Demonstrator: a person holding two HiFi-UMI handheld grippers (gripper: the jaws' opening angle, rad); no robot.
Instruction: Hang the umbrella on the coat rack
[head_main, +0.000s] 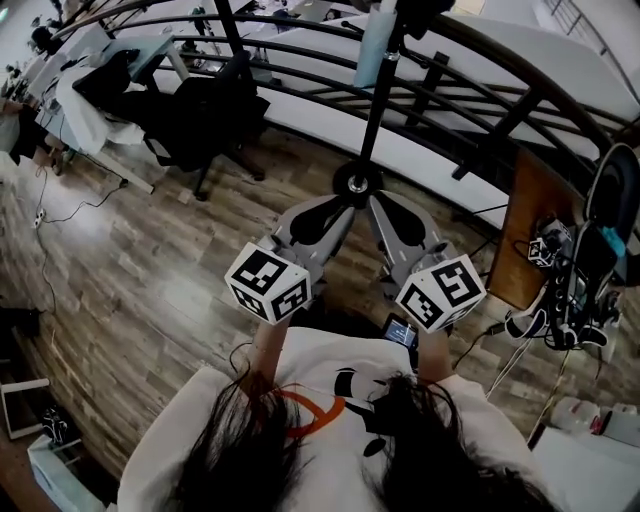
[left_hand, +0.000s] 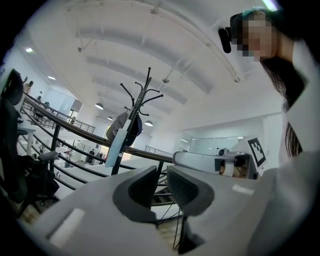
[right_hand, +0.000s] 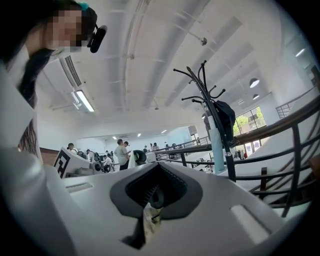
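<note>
The black coat rack (head_main: 372, 110) stands on the wooden floor just ahead of me, its round base (head_main: 357, 181) near both grippers' tips. A folded light-blue umbrella (head_main: 372, 45) hangs against its pole, apart from both grippers. In the left gripper view the coat rack (left_hand: 137, 107) carries the umbrella (left_hand: 118, 142) and a dark bag (left_hand: 131, 127). The right gripper view shows the coat rack (right_hand: 212, 100) and the umbrella (right_hand: 216, 142) too. My left gripper (head_main: 325, 215) (left_hand: 161, 175) has a narrow gap between its jaws, with nothing in it. My right gripper (head_main: 390, 220) (right_hand: 157, 170) is shut on nothing.
A curved black railing (head_main: 470, 90) runs right behind the rack. A black office chair (head_main: 205, 120) and desks stand at the left. A wooden board (head_main: 525, 230) and cabled equipment (head_main: 570, 280) are at the right. Several people (right_hand: 120, 152) are far off.
</note>
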